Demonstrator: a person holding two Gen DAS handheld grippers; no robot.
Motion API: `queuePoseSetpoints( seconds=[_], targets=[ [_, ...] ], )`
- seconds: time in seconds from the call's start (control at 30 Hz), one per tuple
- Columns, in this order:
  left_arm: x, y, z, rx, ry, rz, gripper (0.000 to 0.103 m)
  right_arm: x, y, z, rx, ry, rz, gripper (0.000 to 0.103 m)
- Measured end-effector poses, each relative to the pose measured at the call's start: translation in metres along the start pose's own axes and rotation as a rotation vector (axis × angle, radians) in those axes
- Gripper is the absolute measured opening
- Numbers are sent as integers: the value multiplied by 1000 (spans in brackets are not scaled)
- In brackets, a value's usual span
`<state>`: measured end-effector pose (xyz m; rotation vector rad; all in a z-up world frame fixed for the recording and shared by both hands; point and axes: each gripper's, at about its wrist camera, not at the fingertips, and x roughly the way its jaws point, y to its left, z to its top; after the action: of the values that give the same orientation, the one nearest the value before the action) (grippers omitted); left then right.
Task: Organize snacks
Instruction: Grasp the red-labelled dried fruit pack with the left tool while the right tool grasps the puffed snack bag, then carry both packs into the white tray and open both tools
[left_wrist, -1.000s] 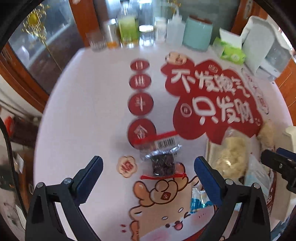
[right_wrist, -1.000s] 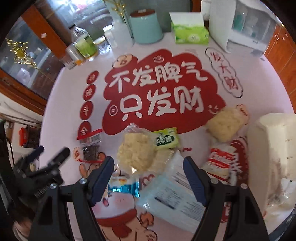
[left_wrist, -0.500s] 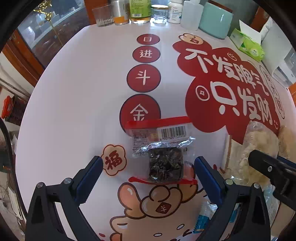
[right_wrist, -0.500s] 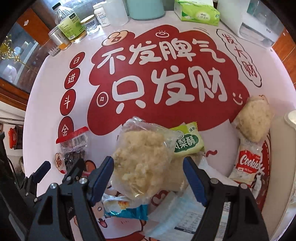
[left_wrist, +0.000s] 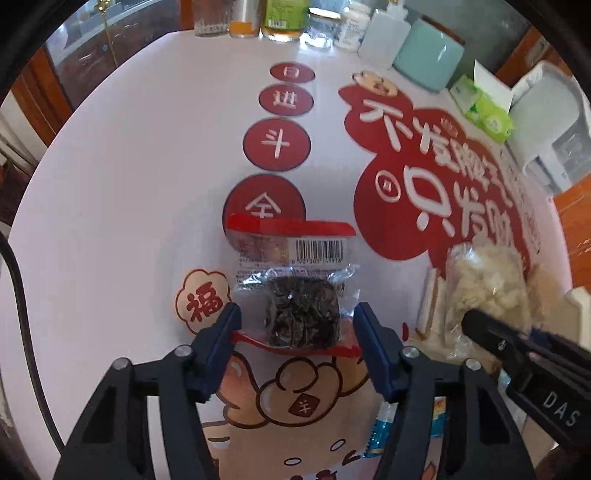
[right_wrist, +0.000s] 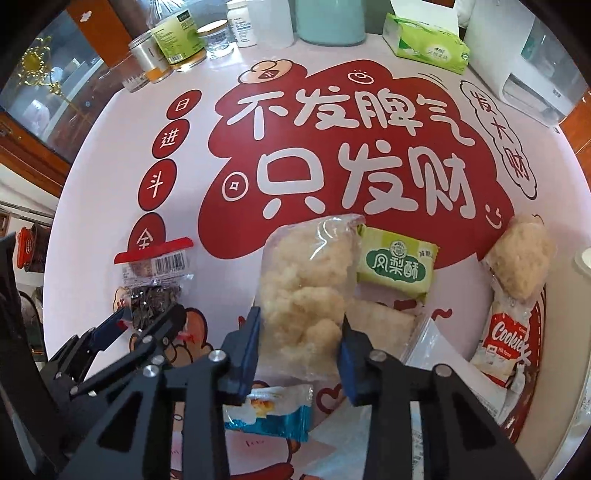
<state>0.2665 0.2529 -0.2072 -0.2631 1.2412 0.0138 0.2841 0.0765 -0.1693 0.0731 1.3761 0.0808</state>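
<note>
On my left wrist view, the left gripper (left_wrist: 297, 326) points steeply down at the tabletop (left_wrist: 129, 184), its fingers closing in around the dark snack packet (left_wrist: 301, 310), a clear wrapper with red edges and a barcode that lies flat on the printed cloth beside the small "福" badge (left_wrist: 203, 302). The blue pads sit at the packet's two sides and look to be just meeting the wrapper. On my right wrist view, the right gripper (right_wrist: 301, 345) is likewise closing, and its fingers pinch the near end of the pale puffed-snack bag (right_wrist: 308, 280), narrow across the plastic. That bag lies over the lower edge of the big red emblem, touching the green pineapple-cake packet (right_wrist: 397, 266) on its right. A blue-and-white packet (right_wrist: 273, 415) lies just under the right fingers, a Cookies pouch (right_wrist: 504, 341) and another pale snack bag (right_wrist: 522, 254) are further right, and bottles, a teal canister (right_wrist: 330, 20) and a tissue box (right_wrist: 424, 44) line the far edge.
</note>
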Motion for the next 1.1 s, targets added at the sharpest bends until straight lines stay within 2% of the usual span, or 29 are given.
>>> queuePoseSetpoints(
  seconds=[0.1, 0.33, 0.5, 0.63, 0.83, 1.1],
  targets=[
    [-2, -3, 2, 18, 7, 5, 45, -7, -2, -4, 3, -12, 13, 35],
    [-16, -3, -5, 31, -3, 17, 43, -31, -4, -14, -15, -67, 30, 34],
    [-52, -10, -10, 51, -60, 2, 43, -58, -9, -26, -21, -117, 59, 34],
    [-96, -27, -14, 75, -121, -25, 43, -88, -25, -38, -18, -174, 82, 34],
    [-167, -83, -28, 156, -214, -86, 43, -143, -69, -68, 4, -278, 74, 34],
    [-236, -211, -63, 332, -298, -220, 43, -219, -166, -113, 86, -429, 6, 34]
  ],
)
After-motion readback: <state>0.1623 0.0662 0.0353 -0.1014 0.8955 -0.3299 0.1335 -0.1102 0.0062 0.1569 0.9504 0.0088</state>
